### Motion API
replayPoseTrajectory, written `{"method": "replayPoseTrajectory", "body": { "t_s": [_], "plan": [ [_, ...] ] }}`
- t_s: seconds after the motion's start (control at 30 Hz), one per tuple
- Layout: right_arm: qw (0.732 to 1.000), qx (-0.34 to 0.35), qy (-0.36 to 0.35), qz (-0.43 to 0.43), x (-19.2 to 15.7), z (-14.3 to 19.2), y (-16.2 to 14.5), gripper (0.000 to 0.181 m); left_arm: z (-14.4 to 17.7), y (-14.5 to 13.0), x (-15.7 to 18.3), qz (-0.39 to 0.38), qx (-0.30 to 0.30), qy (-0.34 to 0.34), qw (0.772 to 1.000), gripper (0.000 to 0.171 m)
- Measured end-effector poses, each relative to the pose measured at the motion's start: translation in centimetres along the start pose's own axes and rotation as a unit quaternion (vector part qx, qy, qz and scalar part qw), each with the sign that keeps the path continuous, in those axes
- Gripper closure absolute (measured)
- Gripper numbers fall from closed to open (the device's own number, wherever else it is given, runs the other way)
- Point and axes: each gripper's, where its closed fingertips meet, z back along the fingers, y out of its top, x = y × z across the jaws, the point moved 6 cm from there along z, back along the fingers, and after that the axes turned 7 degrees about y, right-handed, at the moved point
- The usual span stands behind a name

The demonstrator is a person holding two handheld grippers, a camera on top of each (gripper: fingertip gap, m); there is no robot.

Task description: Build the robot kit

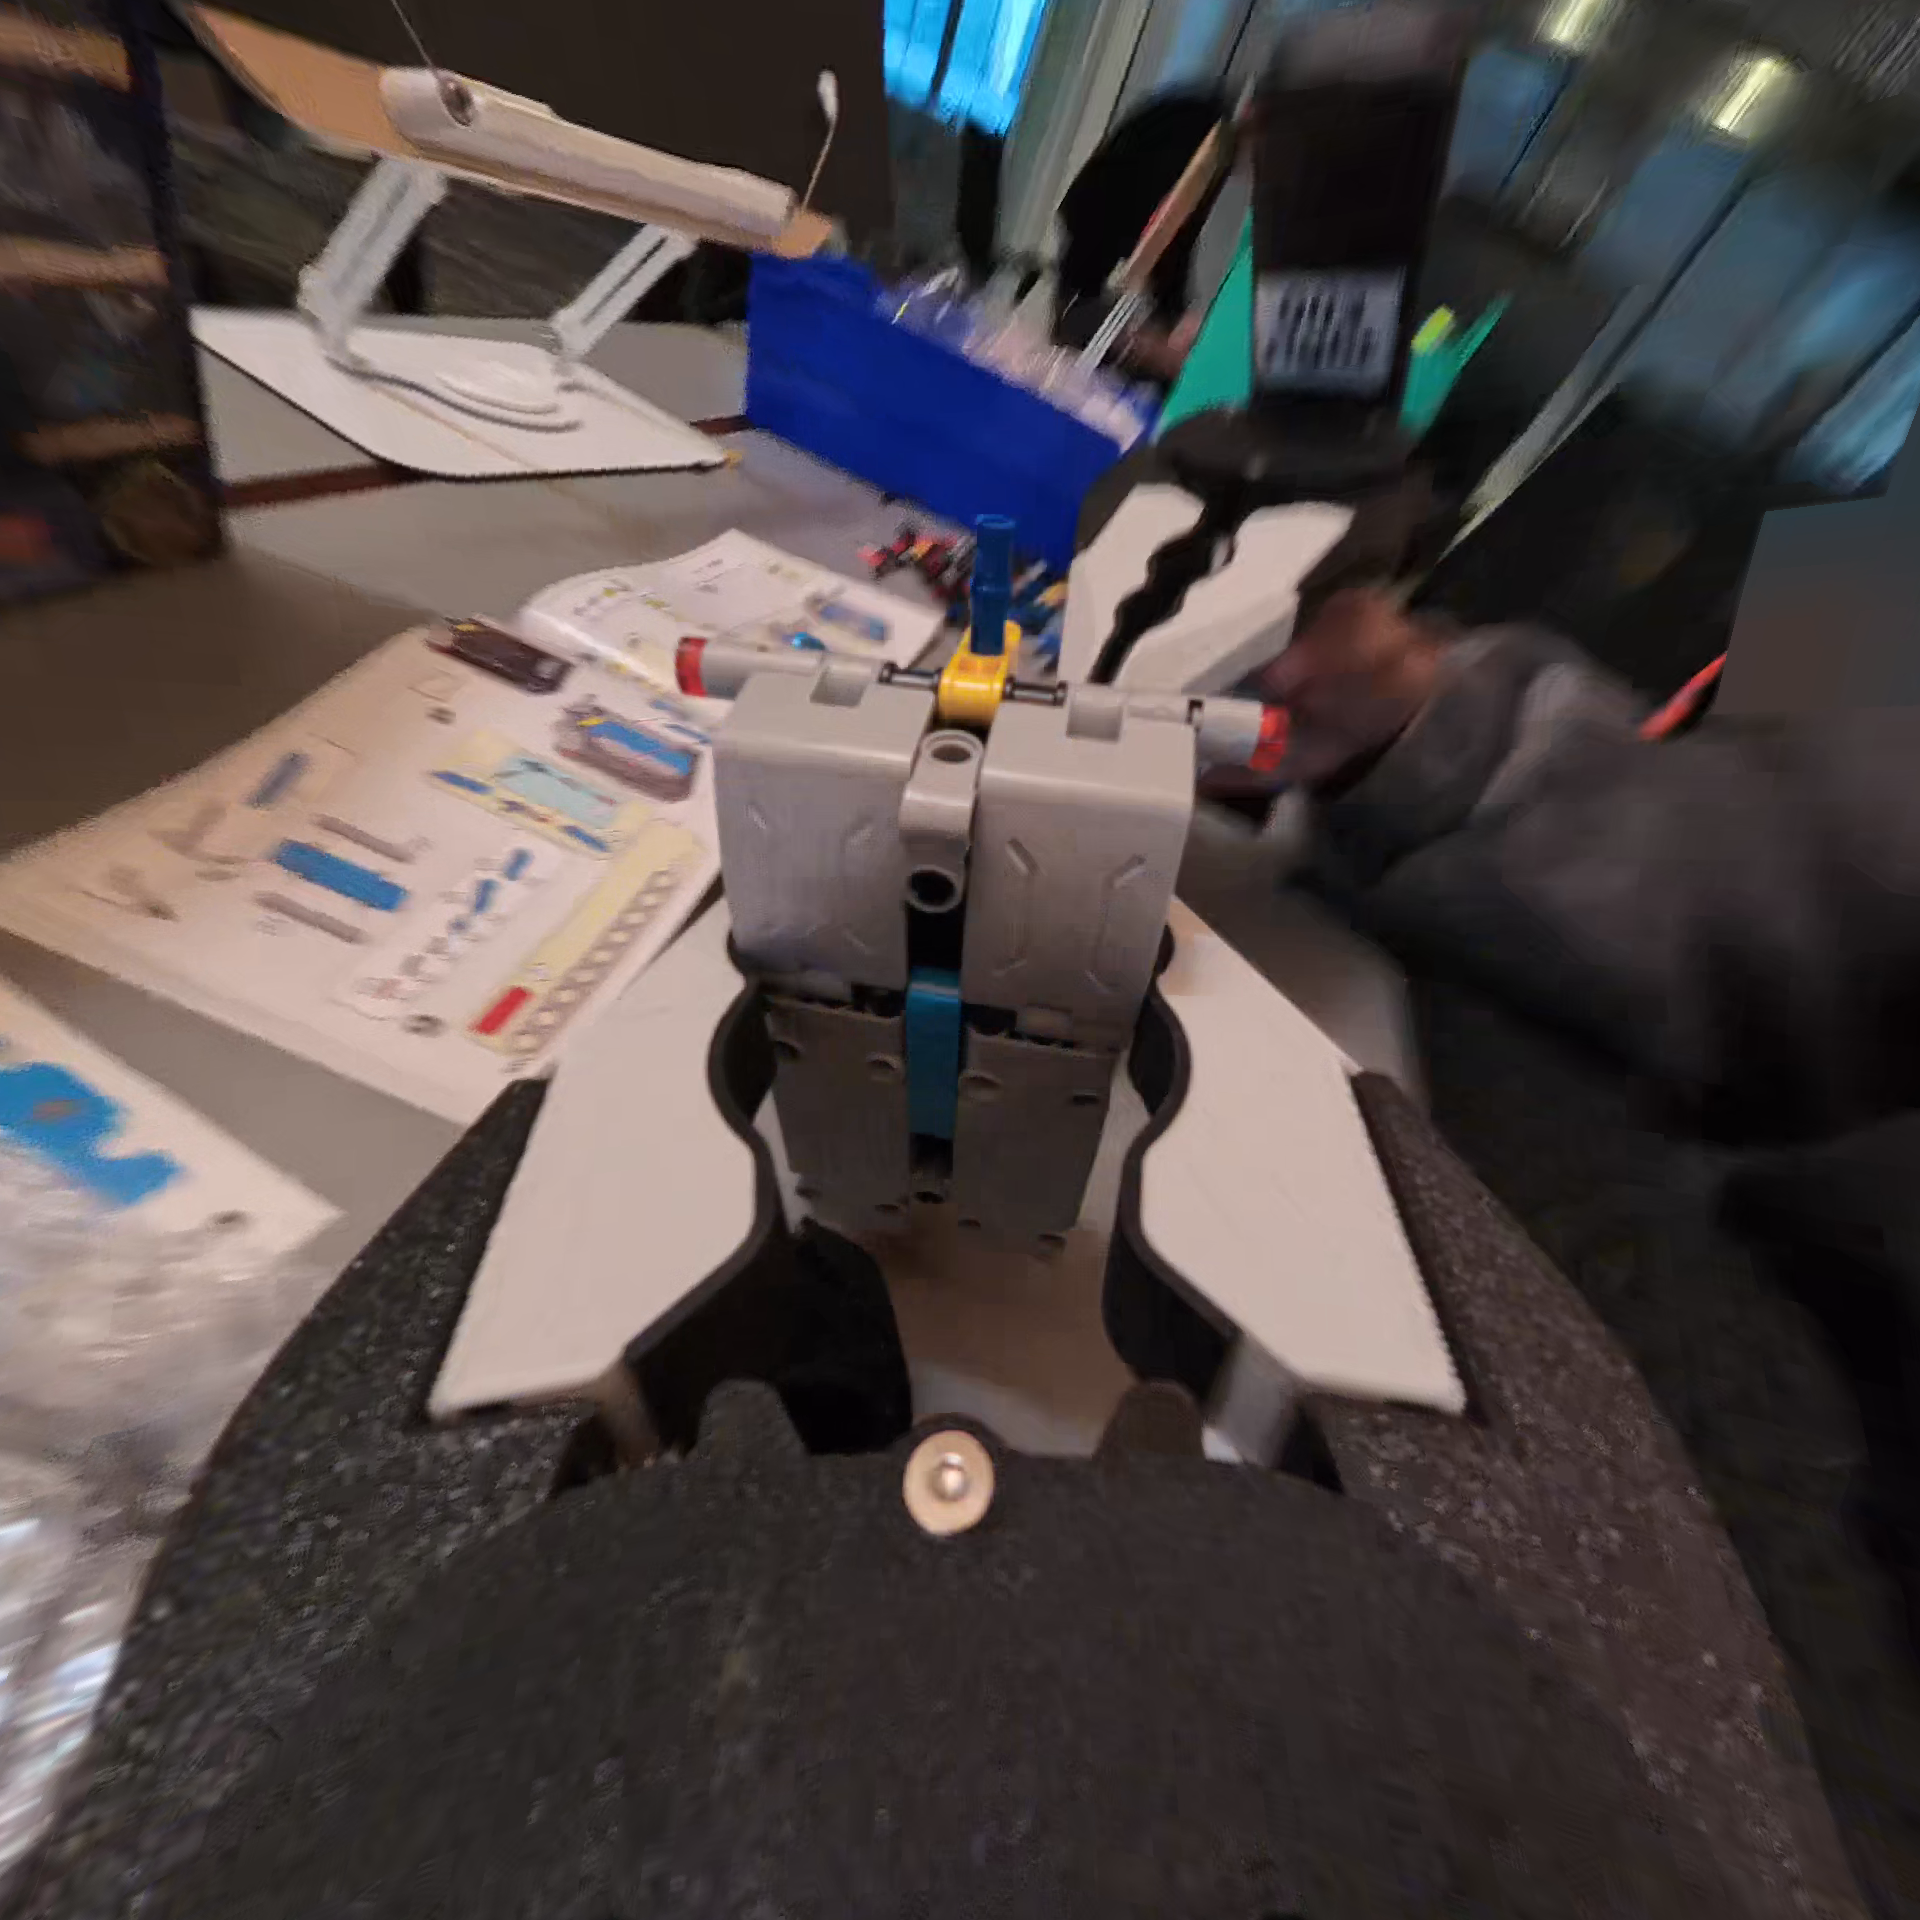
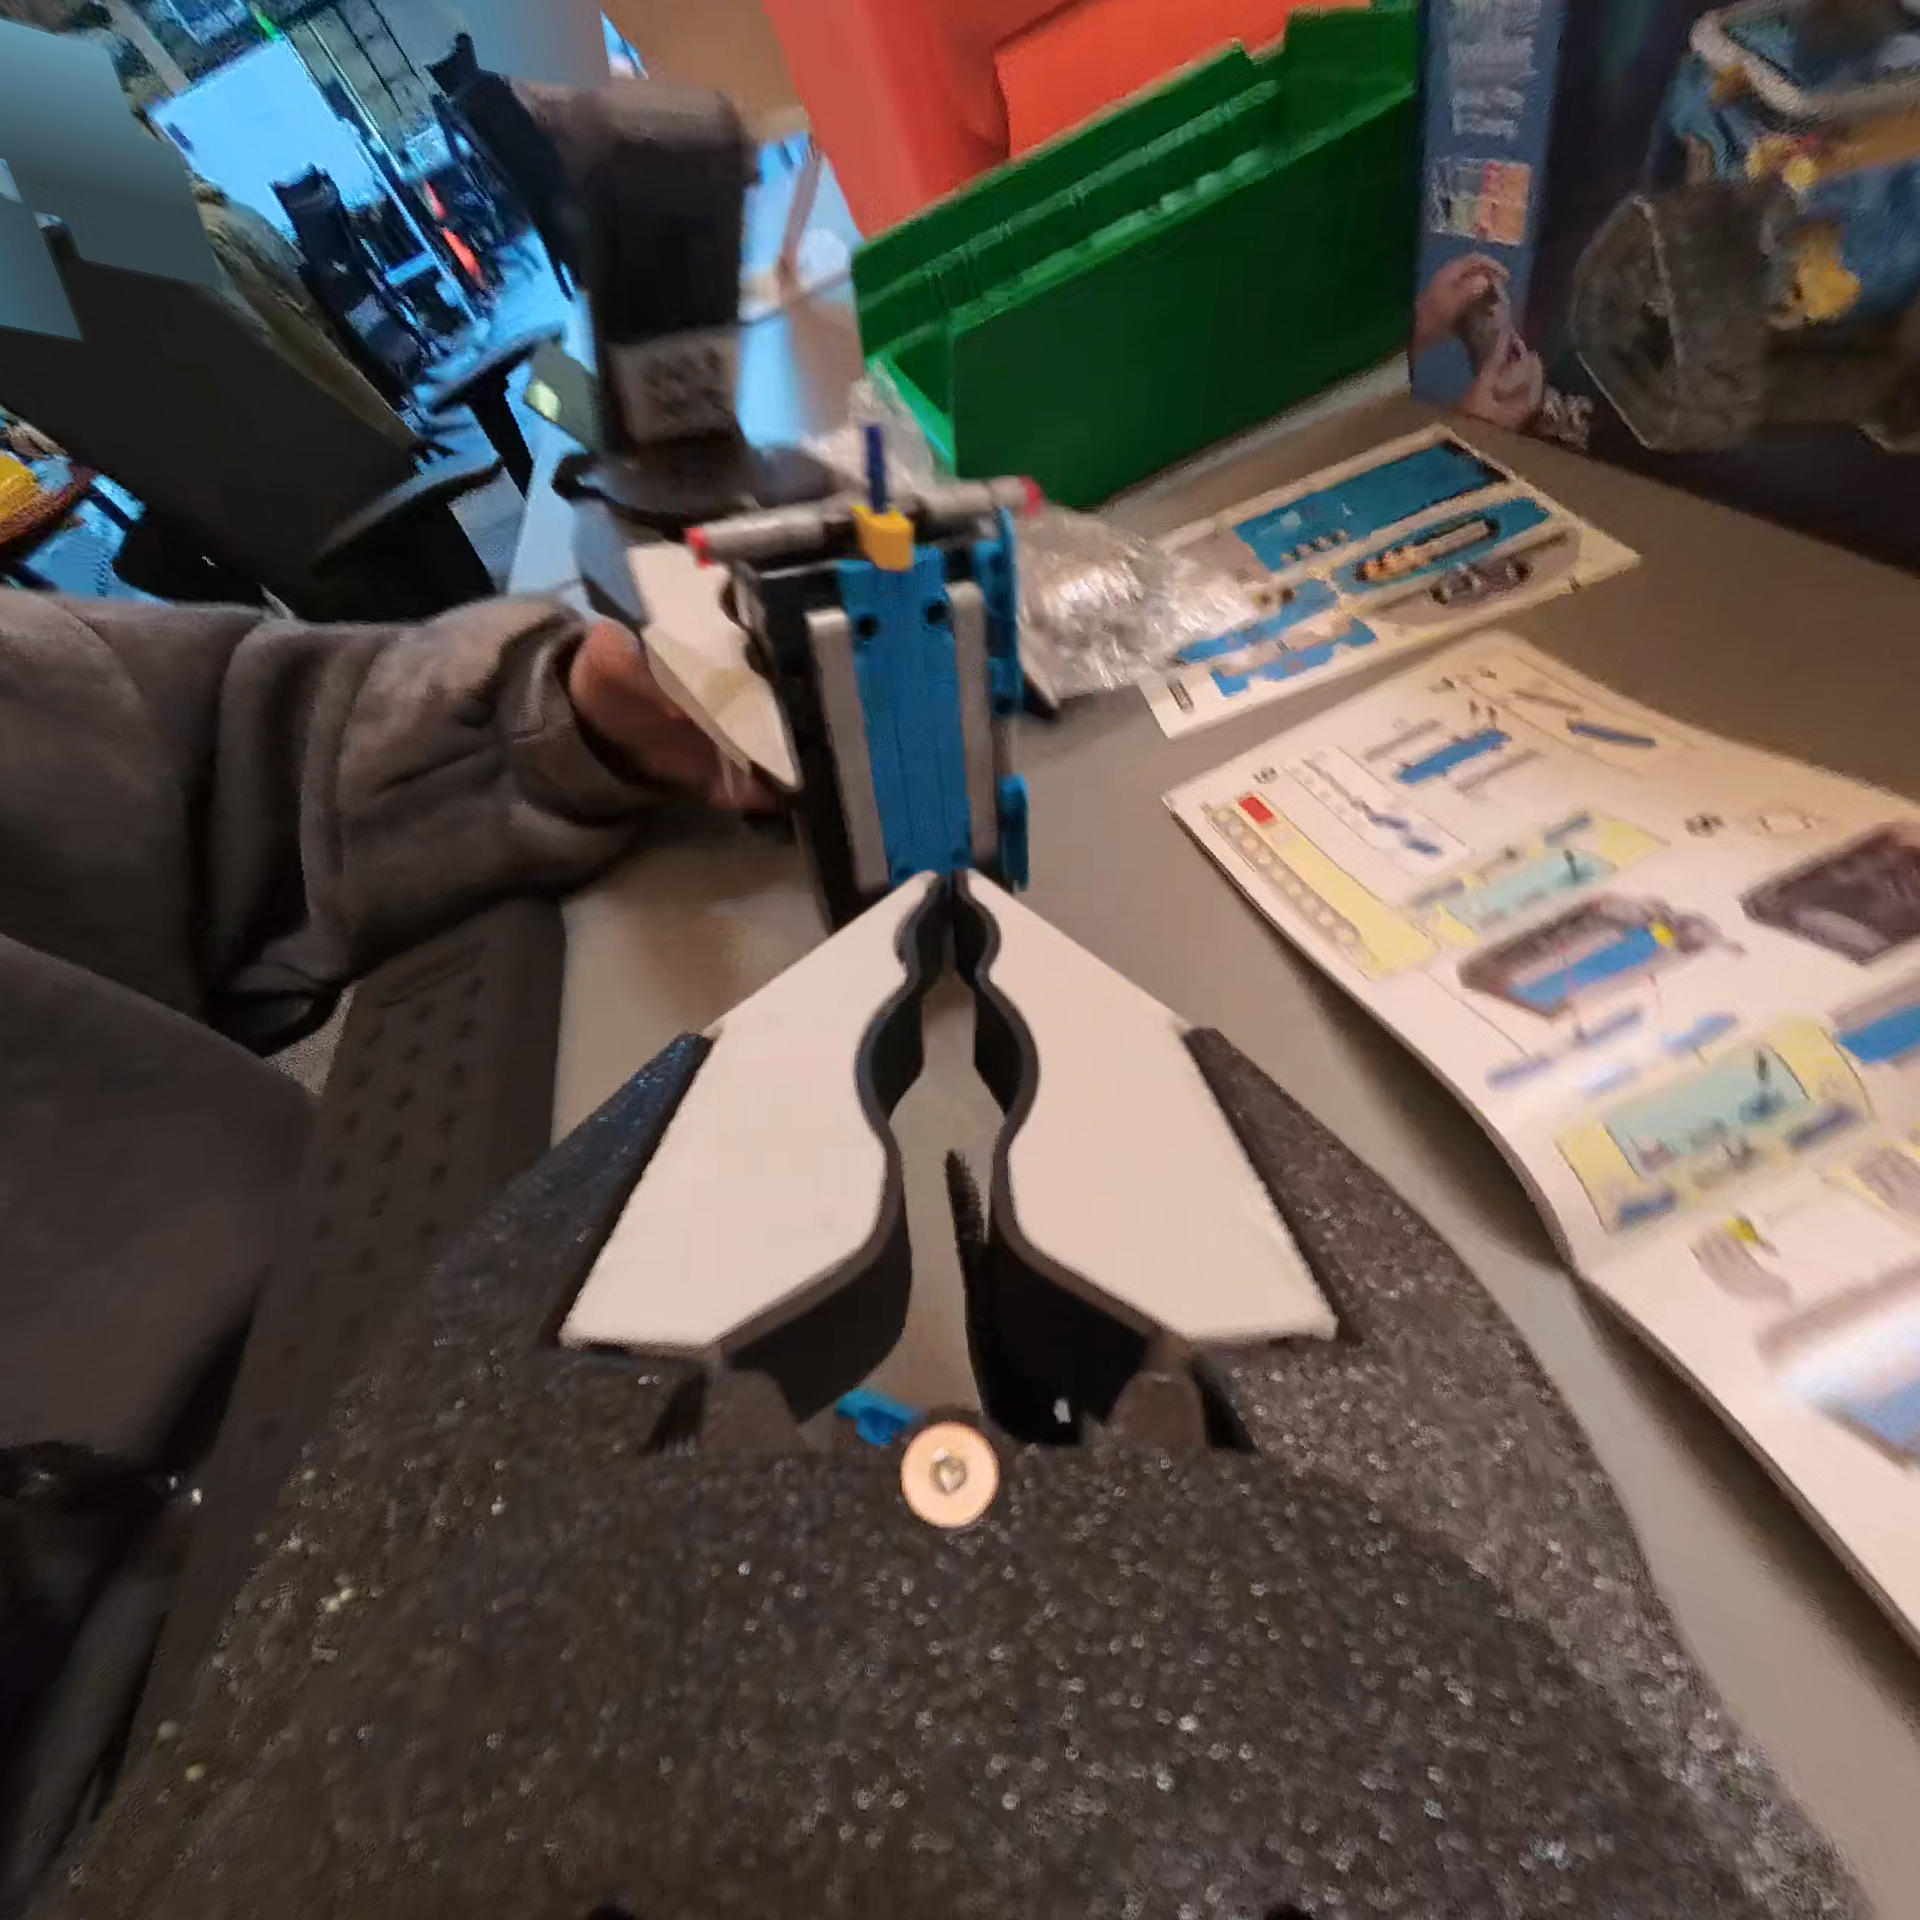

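My left claw is clamped on a grey and blue brick-built model, its two fingers pressing the lower grey panels from either side so the model stands upright between them, above the tabletop. A yellow connector sits on top of the model with a blue pin rising from it, and a grey cross-axle with red ends runs across the top.

My right claw has its fingers together, tips touching, and I see nothing between them. Those tips sit just at the bottom edge of the same model's blue face; whether they touch it I cannot tell. A small blue piece lies near the screw at the base of this claw.

Beside the model, an open instruction booklet lies flat on the tabletop, with a second printed sheet and a crumpled clear plastic bag farther on. A person's grey sleeve reaches in from the left of the right wrist view. Beyond stand a green bin and a printed box. In the left wrist view, a blue bin and a white laptop stand sit at the far side.
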Motion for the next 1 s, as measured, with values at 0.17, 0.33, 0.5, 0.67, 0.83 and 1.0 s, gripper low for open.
{"method": "replayPoseTrajectory", "body": {
  "t_s": [0.17,0.33,0.5,0.67,0.83,1.0],
  "plan": [
    [0.986,-0.132,0.104,-0.009,-2.0,1.7,-4.8,0.151,-0.6,-1.9,0.3,-0.174,-0.073,0.062,0.980,0.104],
    [0.947,-0.286,0.095,0.109,-4.5,2.8,-8.2,0.151,-0.5,-2.5,1.3,-0.192,-0.090,0.022,0.977,0.103],
    [0.924,-0.355,0.100,0.100,-4.0,1.7,-9.8,0.152,0.5,-3.3,0.5,-0.188,-0.131,0.017,0.973,0.103],
    [0.910,-0.369,0.047,0.185,-4.2,1.4,-10.2,0.166,0.6,-3.5,1.1,-0.200,-0.125,0.049,0.971,0.089],
    [0.923,-0.338,0.044,0.178,-5.2,0.8,-9.4,0.158,1.0,-3.3,2.0,-0.161,-0.109,0.058,0.979,0.079],
    [0.921,-0.347,0.018,0.174,-4.9,0.4,-10.1,0.174,3.9,-2.5,2.7,-0.097,-0.051,0.094,0.990,0.071]
  ]
}}
